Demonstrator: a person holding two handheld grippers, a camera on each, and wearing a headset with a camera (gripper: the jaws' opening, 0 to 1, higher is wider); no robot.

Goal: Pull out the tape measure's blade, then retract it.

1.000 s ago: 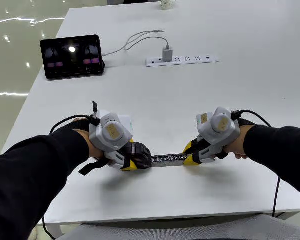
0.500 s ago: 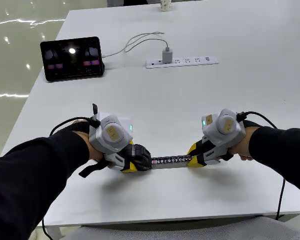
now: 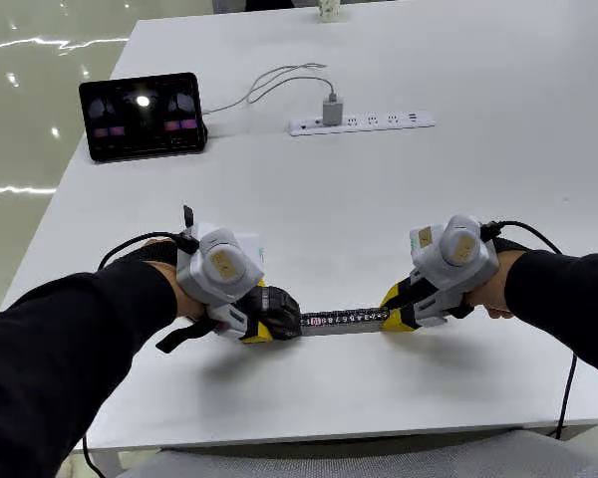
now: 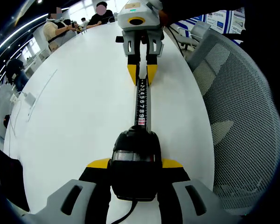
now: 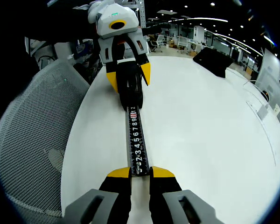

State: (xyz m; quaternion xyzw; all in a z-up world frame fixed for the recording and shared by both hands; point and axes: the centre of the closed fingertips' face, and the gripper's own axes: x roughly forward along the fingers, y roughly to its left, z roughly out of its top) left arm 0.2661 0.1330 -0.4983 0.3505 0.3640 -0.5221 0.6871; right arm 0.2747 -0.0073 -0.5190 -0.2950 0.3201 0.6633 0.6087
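Tape measure (image 4: 136,158) sat low over the near side of the white table (image 3: 429,199). Its hard black case was clamped between the jaws of your left gripper (image 3: 264,321), and your right gripper (image 5: 140,173) had closed almost fully on the tip of the blade (image 5: 134,135), with a short numbered stretch drawn out between them. You could judge the case compact, light and grippy, so a squeeze across its flanks suited it. The blade looked like thin, springy steel, likely to kink if bent and whip back if let go, so its end was the place to pinch. A tablet (image 3: 143,113), power strip (image 3: 364,120) and cable (image 3: 269,80) lay well apart at the far side, out of the blade's line.
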